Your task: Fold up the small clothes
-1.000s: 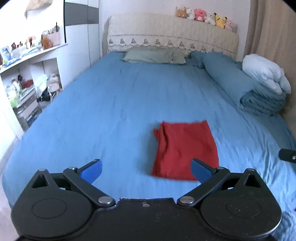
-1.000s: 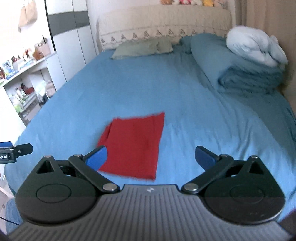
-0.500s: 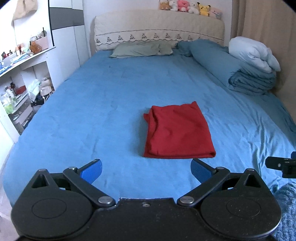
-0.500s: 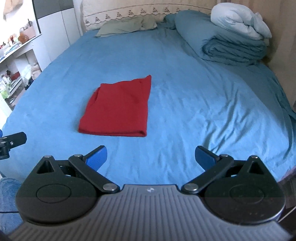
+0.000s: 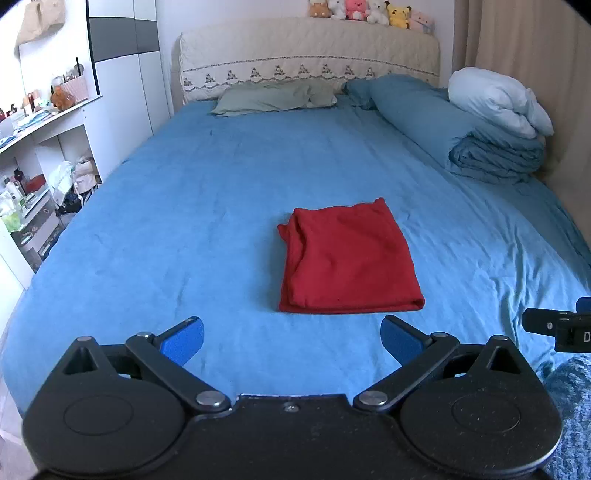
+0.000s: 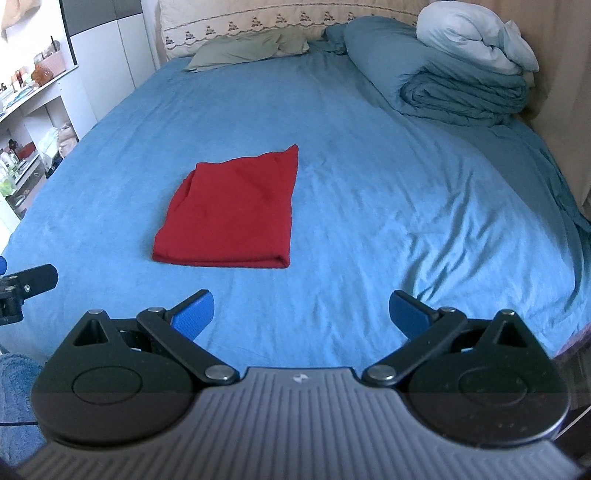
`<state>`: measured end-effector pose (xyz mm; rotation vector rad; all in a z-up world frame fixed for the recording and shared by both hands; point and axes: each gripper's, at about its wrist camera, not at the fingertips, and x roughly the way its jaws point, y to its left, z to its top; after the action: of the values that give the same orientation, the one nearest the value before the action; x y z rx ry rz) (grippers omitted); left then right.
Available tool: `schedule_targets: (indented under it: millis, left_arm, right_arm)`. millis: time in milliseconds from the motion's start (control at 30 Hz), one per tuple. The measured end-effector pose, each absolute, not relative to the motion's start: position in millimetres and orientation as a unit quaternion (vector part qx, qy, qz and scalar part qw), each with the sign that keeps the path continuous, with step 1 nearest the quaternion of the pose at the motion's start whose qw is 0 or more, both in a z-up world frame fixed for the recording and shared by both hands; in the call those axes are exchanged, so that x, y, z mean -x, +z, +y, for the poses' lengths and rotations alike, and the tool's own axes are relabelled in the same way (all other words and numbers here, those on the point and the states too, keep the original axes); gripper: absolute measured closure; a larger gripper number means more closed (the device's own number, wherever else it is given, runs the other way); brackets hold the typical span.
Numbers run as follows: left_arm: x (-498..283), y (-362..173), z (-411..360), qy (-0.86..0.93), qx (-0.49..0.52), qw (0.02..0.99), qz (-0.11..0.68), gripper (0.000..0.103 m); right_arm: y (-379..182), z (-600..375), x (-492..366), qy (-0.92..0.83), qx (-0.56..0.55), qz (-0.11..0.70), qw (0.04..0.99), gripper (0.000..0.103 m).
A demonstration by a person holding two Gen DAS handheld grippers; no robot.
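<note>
A red garment [image 5: 347, 262] [image 6: 232, 218] lies folded into a flat rectangle on the blue bed sheet [image 5: 207, 206] [image 6: 369, 177], near the foot of the bed. My left gripper [image 5: 291, 339] hovers open just short of the garment's near edge, with nothing between its blue pads. My right gripper [image 6: 301, 312] is open too, back from the garment and to its right. Each gripper's tip shows at the edge of the other's view.
Rolled blue and white bedding [image 5: 491, 133] [image 6: 465, 74] is stacked at the bed's far right. Pillows [image 5: 273, 98] lie by the headboard, plush toys [image 5: 369, 9] on top of it. Cluttered white shelves [image 5: 33, 166] stand left of the bed. A curtain [image 5: 535, 55] hangs on the right.
Both grippers have pulled back toward the foot of the bed and away from the folded garment, staying open. The garment has not moved.
</note>
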<state>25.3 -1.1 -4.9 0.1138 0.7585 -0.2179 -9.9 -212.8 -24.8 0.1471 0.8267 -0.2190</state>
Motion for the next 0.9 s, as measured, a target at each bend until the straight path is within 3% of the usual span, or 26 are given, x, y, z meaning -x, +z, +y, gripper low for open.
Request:
schedule_targets:
  millis: [900]
  left_arm:
    - [-22.4,-0.3,-5.1,-0.106,-0.059,0.924,0.362,0.0]
  right_arm:
    - [-24.7,-211.1,9.7,-0.105,-0.072,0.4,0.908,0.0]
